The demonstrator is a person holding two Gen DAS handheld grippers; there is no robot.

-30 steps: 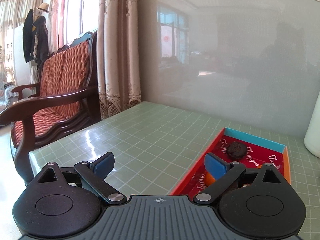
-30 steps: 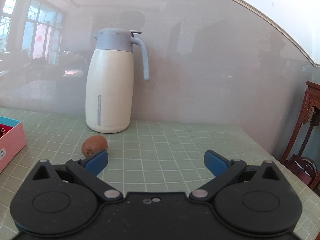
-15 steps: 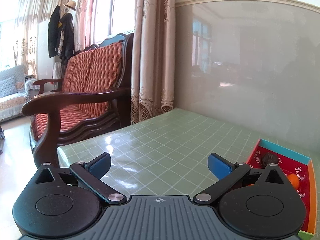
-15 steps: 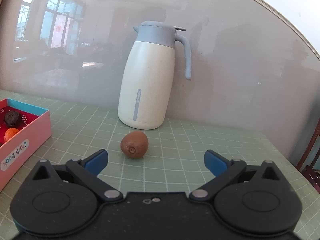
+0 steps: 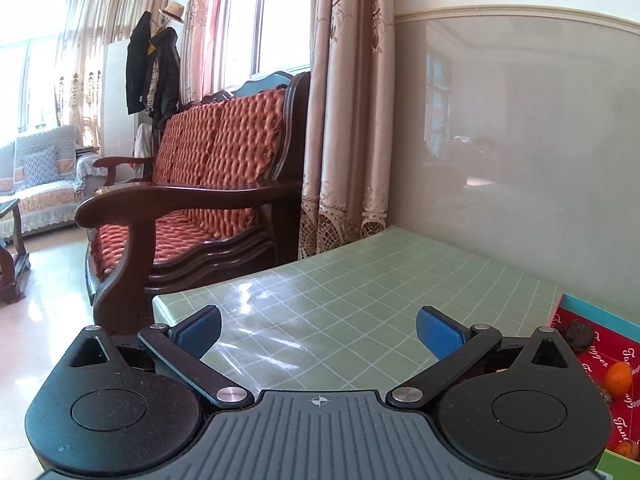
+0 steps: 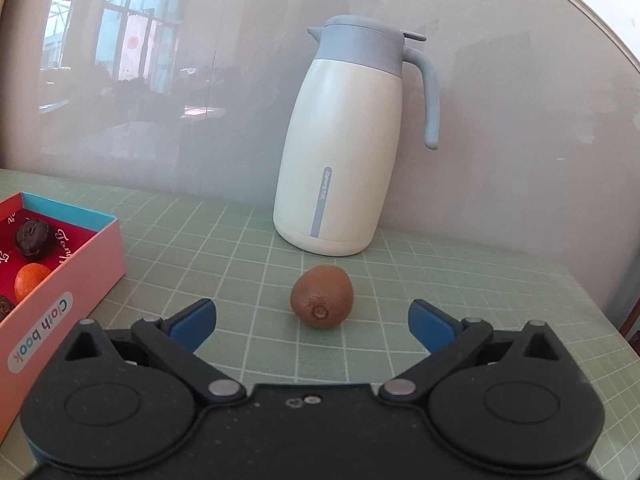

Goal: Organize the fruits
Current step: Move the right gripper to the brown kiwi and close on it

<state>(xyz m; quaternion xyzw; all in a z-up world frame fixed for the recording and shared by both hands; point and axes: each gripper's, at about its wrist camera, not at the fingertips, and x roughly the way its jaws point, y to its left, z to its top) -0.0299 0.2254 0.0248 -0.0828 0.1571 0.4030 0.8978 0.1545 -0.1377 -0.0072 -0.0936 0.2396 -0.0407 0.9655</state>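
A pale green table mat printed with a white grid fills the lower half of both views. In the left wrist view a dark wooden armchair with quilted orange cushions takes up the left and middle of the frame, beyond the mat's edge.

In the right wrist view, a tall cream thermos jug with a grey-blue lid and handle stands upper middle against the wall; the small vertical writing on its grey strip is too small to read.

At the left edge sits a shallow cardboard box with pink outer walls, a blue inner rim and a red lining. Its near wall reads "Cloth book", seen upside down. White script runs across the lining. Inside lie a dark wrinkled round fruit and a small orange citrus fruit.

The right gripper has its blue-padded fingers spread wide, gripping nothing. A brown fuzzy kiwi rests on the mat at centre frame, in line with the gap, just in front of the jug.

The left gripper is likewise spread wide and empty, over bare mat, the box at the lower right edge.
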